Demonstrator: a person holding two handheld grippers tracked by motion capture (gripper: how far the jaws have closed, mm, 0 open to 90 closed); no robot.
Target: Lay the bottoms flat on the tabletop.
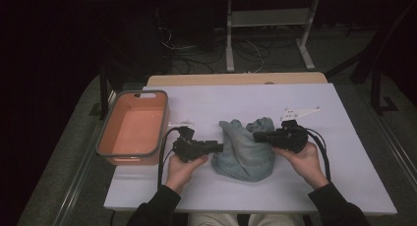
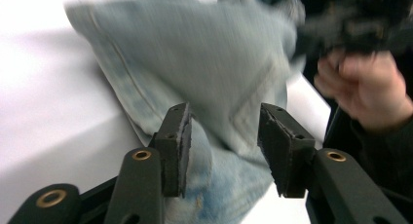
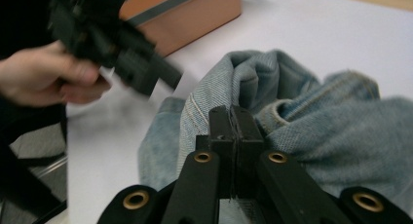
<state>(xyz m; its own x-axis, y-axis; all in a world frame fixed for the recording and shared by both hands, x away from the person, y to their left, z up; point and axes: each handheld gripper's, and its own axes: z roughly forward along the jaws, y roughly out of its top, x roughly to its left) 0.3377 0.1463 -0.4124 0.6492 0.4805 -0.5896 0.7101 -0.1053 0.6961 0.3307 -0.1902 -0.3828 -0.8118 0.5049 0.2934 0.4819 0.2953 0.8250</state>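
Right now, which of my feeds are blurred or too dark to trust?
High view: sharp on the denim cloth and orange bin, but the room beyond the table is nearly black. Left gripper view: the cloth and the far hand are motion-smeared. Right gripper view: the cloth is crisp, the left gripper blurred.

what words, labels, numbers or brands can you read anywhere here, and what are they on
None: no word, number, brand or sign can be read.
Denim cloth: bare fabric and seams, no tag showing.
Orange bin: plain walls, no label.
Left gripper and right gripper: plain black jaws, no marking.
White table: no print.
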